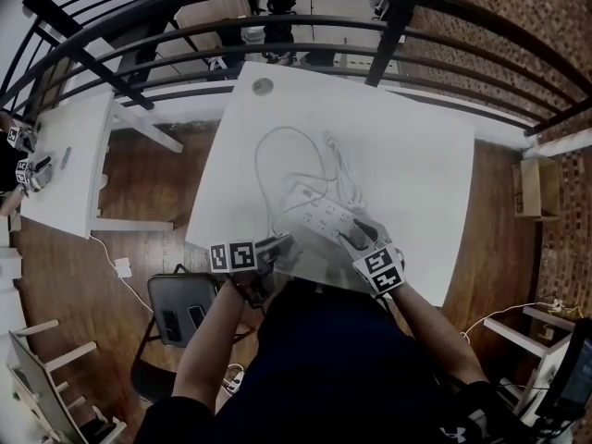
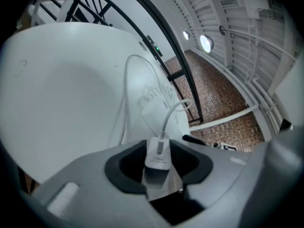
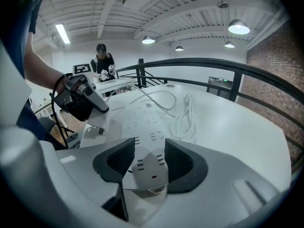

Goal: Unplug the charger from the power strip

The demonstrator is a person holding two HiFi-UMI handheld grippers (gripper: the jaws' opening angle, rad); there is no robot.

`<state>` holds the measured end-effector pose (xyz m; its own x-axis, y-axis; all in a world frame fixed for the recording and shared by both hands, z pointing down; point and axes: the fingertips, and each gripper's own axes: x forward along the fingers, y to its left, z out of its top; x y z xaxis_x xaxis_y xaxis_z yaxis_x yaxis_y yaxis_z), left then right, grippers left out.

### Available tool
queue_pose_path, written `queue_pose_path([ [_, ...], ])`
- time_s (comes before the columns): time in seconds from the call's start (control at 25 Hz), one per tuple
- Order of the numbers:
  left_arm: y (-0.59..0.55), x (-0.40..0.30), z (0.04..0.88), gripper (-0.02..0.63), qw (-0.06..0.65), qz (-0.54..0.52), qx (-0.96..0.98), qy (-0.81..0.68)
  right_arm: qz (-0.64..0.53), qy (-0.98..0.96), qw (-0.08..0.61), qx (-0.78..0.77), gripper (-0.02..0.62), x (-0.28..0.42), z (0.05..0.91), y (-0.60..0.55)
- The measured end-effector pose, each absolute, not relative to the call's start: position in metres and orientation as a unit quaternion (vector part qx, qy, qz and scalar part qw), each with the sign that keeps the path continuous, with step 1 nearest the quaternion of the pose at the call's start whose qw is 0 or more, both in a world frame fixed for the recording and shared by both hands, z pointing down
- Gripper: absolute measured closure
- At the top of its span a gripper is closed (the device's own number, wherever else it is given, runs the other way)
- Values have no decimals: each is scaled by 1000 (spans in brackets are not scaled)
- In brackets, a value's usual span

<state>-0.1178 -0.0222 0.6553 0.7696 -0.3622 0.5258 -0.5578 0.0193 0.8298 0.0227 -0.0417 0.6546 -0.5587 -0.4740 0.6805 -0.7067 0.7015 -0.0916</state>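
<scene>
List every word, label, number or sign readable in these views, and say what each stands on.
Nothing can be read as text.
Charger: one small dark line of print on its face, too blurred to read.
Green-lit box: too small to read.
Marker cubes: black-and-white square patterns, no letters.
Sleeve emblem: a white logo, no letters.

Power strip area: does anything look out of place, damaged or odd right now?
Nothing looks damaged or spilled. The charger is already clear of the power strip, pinched in the left gripper beside it. The right gripper clamps the strip's near end. The white cords lie loosely on the table.
</scene>
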Motion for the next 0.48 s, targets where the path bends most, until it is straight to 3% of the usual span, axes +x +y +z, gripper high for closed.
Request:
queue_pose_path([
  [0.48,-32,-117,641,408,579,130,714,-372,178,-864,325,341,394,26,657,-42],
])
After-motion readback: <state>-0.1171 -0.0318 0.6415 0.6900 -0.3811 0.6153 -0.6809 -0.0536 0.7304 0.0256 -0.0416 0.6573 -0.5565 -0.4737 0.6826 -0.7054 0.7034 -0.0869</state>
